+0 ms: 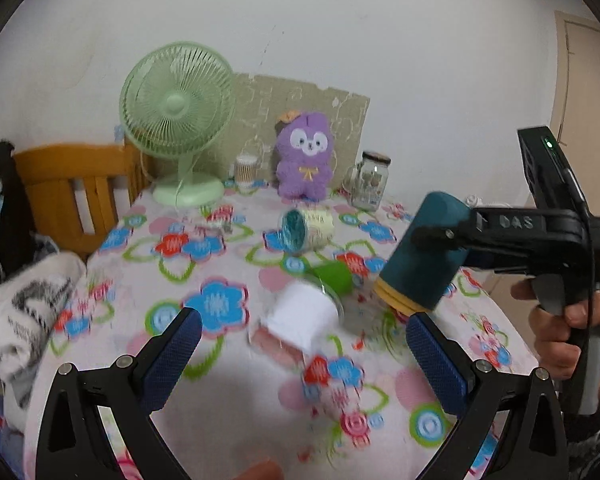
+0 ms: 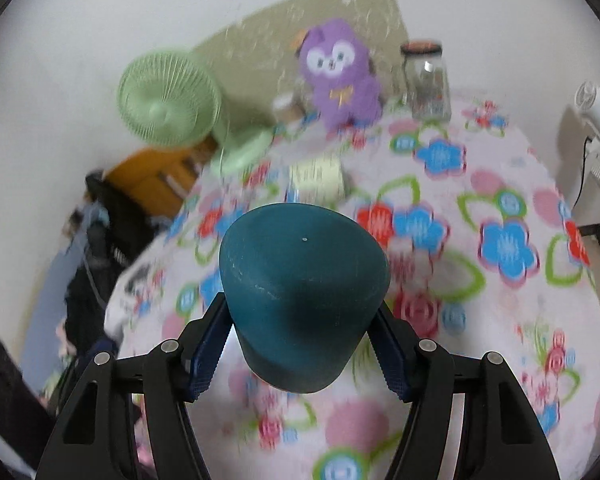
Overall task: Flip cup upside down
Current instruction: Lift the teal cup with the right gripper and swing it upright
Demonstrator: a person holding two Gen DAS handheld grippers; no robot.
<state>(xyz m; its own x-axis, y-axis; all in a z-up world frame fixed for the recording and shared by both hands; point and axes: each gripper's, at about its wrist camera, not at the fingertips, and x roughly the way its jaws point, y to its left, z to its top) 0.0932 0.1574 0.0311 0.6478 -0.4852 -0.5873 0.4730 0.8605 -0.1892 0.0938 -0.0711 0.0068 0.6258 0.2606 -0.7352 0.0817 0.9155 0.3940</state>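
Note:
My right gripper (image 2: 300,352) is shut on a dark teal cup (image 2: 300,296) and holds it above the flowered tablecloth (image 2: 480,184). In the left wrist view the teal cup (image 1: 424,256) is tilted, base up and yellow rim down to the left, close above the cloth, with the right gripper (image 1: 428,236) clamped across it. My left gripper (image 1: 304,336) is open and empty, low over the table. A white cup (image 1: 300,316) lies on its side between its fingers' line. A green cup (image 1: 334,276) lies behind it.
A cream cup with a blue inside (image 1: 308,228) lies on its side mid-table. A green fan (image 1: 176,120), a purple plush (image 1: 306,156), a glass jar (image 1: 370,180) and a small pot (image 1: 246,170) stand at the back. A wooden chair (image 1: 72,192) is left.

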